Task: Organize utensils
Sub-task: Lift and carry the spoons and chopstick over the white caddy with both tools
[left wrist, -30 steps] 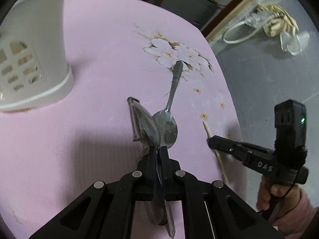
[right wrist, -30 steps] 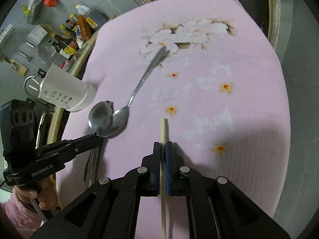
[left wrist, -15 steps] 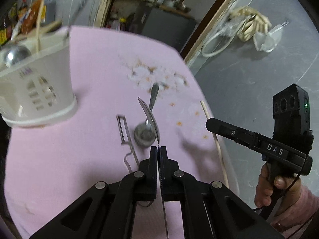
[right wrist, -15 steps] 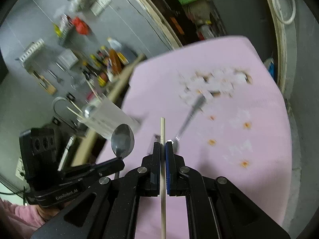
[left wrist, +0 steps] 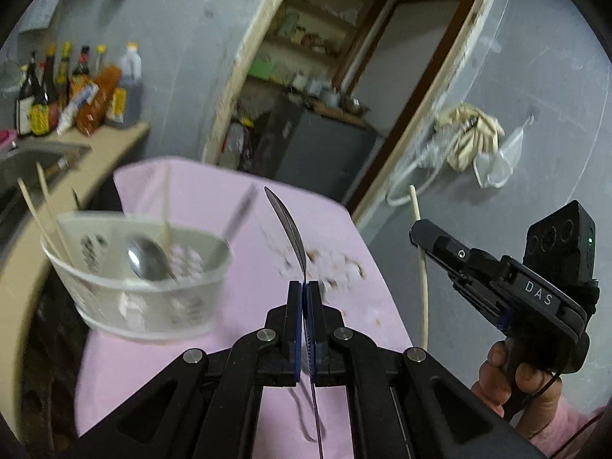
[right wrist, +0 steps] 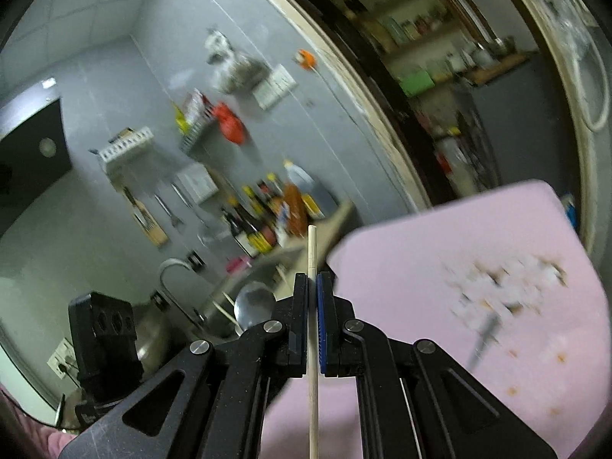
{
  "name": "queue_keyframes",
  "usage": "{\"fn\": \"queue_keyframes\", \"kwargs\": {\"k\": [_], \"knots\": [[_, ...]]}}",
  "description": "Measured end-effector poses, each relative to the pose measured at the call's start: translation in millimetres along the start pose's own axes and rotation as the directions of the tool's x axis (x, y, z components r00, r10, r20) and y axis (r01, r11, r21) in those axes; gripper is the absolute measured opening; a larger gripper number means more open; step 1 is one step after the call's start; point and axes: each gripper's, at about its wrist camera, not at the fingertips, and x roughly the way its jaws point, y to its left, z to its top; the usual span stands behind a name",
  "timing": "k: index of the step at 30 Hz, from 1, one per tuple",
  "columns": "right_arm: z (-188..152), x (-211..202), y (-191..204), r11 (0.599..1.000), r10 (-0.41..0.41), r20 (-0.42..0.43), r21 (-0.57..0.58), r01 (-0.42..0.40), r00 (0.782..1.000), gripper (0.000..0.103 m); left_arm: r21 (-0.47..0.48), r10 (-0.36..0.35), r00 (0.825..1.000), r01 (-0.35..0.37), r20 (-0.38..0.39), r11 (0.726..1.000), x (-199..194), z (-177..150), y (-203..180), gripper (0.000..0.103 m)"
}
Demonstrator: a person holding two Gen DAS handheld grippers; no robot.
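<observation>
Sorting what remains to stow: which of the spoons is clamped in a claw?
The spoon seen edge-on in the left claw; another spoon already sits in the white basket.

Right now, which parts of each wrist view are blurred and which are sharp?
Left wrist view: the white utensil basket and the pink tablecloth are motion-smeared, while the left gripper and its spoon are crisp. Right wrist view: the wall and tablecloth flowers blur; the right gripper and its chopstick are sharp.
</observation>
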Motion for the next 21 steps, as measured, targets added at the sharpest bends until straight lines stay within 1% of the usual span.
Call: {"fn": "queue_keyframes", "kwargs": {"k": [4,7,9,12,13,16,19,21], "knots": [[16.3,24.3,26.0,0.999,0.045,0.074,-0.012,-0.044,0.996,0.004,0.005,0.028,0.997,-0.029,0.067,1.0,-18.1,25.4,21.9,0.003],[27.4,46.3,44.6,0.998,0.066,0.13,-0.027,-0.063,0.989,0.004,-0.005,0.053,0.991,-0.053,0.126,0.999,-28.9,44.2,44.4,0.003],[33.6,59.5,57.3,0.997,0.06,0.174,-0.051,-0.052,0.983,0.004,-0.018,0.07,0.984,-0.068,0.165,0.998,-35.3,56.0,61.7,0.003],[35.4,80.1,70.3,0.997,0.022,0.229,-0.08,-0.004,0.973,0.004,-0.05,0.1,0.969,-0.09,0.226,0.995,-39.5,71.7,90.6,0.003],[34.4,86.7,74.4,0.996,-0.009,0.243,-0.089,0.031,0.97,0.004,-0.065,0.106,0.963,-0.092,0.25,0.994,-39.5,77.2,103.3,0.003],[31.4,101.5,80.4,0.987,-0.089,0.277,-0.101,0.121,0.957,0.004,-0.099,0.124,0.949,-0.1,0.289,0.99,-33.4,85.7,129.8,0.003],[28.6,112.6,81.8,0.971,-0.157,0.31,-0.124,0.204,0.938,0.004,-0.119,0.136,0.943,-0.104,0.305,0.987,-21.2,91.6,151.0,0.003],[23.9,116.5,78.3,0.961,-0.191,0.33,-0.127,0.245,0.924,0.004,-0.124,0.138,0.941,-0.104,0.31,0.987,-11.1,91.9,159.3,0.003]]}}
